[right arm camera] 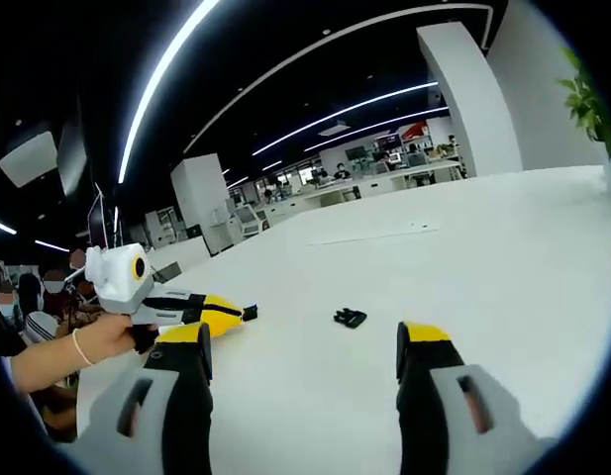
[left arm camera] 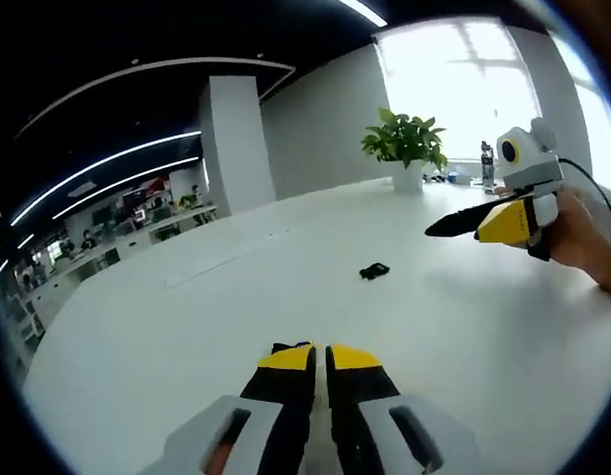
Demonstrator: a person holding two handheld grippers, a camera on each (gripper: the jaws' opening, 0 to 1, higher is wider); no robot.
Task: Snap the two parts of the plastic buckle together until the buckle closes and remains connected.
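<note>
While the buckle [left arm camera: 374, 270] looks tiny, left claw [left arm camera: 319, 358] closed, right claw [right arm camera: 305, 341] open.

Small black plastic buckle [left arm camera: 374, 270] at mid-frame, too small to read

Whether its two parts are joined cannot be told; the green potted plant [right arm camera: 587, 99] is cut off at upper right.

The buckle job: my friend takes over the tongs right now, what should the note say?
Left tongs: shut, holding nothing, low over the white table.
Right tongs: open, holding nothing, aimed at the buckle.
Buckle: small black piece lying on the table ahead of both tongs, untouched. Too small to tell if it's one part or two, or already snapped.
Done: nothing yet.
Left: pick up the parts, snap them together, keep them in sight.
</note>
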